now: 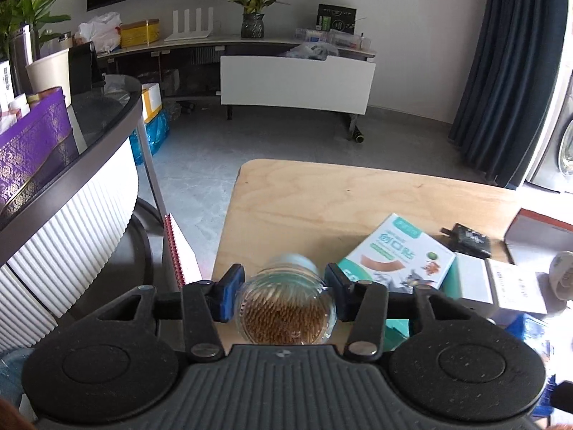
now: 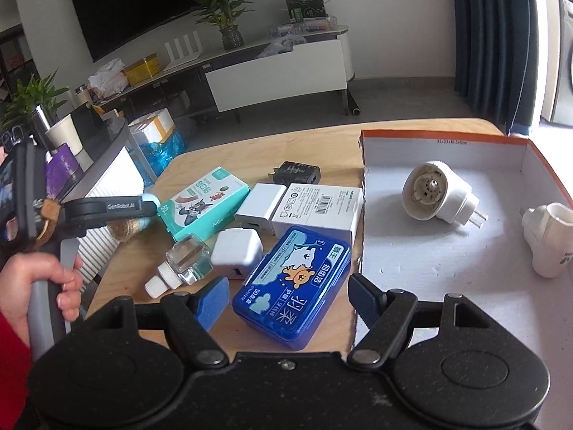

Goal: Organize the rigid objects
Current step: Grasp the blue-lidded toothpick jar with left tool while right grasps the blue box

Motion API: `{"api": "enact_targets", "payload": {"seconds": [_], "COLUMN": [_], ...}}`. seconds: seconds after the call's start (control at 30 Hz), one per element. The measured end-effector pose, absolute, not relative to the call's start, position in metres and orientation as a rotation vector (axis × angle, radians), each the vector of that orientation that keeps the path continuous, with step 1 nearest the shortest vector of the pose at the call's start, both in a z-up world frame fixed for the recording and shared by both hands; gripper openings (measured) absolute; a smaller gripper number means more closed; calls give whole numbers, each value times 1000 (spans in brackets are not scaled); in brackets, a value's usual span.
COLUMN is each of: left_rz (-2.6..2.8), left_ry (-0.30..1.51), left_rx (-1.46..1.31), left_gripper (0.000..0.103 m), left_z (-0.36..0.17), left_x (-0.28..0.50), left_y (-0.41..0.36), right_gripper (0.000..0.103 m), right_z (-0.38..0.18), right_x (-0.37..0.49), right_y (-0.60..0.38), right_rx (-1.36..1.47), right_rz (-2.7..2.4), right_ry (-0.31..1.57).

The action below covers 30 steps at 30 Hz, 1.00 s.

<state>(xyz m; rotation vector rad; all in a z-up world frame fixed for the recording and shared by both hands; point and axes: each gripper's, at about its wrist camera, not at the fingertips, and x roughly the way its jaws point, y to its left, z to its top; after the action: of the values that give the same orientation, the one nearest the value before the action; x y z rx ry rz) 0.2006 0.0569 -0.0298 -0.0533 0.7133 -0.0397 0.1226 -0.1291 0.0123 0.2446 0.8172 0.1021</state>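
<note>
My left gripper (image 1: 284, 281) is shut on a clear jar of toothpicks (image 1: 286, 308) with a pale blue lid, held above the wooden table (image 1: 304, 197). It also shows in the right wrist view (image 2: 134, 220) at the table's left edge. My right gripper (image 2: 288, 295) is open, its fingers either side of a blue plastic case (image 2: 293, 286) lying on the table. To the right is an open white box (image 2: 447, 258) with an orange rim, holding two white plug-in devices (image 2: 437, 197) (image 2: 548, 236).
A teal carton (image 2: 204, 200), white boxes (image 2: 318, 208), white chargers (image 2: 238, 251), a black adapter (image 2: 295, 172) and a small clear bottle (image 2: 186, 261) crowd the table's middle. A dark counter with a purple box (image 1: 32, 143) stands left. The floor lies beyond the table's far edge.
</note>
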Motion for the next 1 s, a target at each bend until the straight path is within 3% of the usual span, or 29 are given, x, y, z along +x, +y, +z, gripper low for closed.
{"api": "enact_targets", "payload": {"seconds": [0.2, 0.4, 0.47, 1.0], "left_rz": [-84, -115, -129, -207], "left_ry": [658, 647, 643, 597], "left_rx": [-72, -105, -112, -162], "left_gripper": [49, 48, 48, 48], "left_z": [-15, -18, -18, -6], "left_x": [168, 149, 143, 103], "left_y": [46, 46, 42, 15], "right_gripper": [88, 89, 73, 73], "right_z": [2, -23, -25, 40], "right_x": [145, 164, 159, 90], "right_y": [-121, -98, -95, -130], "right_rx": [322, 210, 161, 153], "right_rz": [32, -42, -51, 80], "right_ry": [865, 961, 925, 746]}}
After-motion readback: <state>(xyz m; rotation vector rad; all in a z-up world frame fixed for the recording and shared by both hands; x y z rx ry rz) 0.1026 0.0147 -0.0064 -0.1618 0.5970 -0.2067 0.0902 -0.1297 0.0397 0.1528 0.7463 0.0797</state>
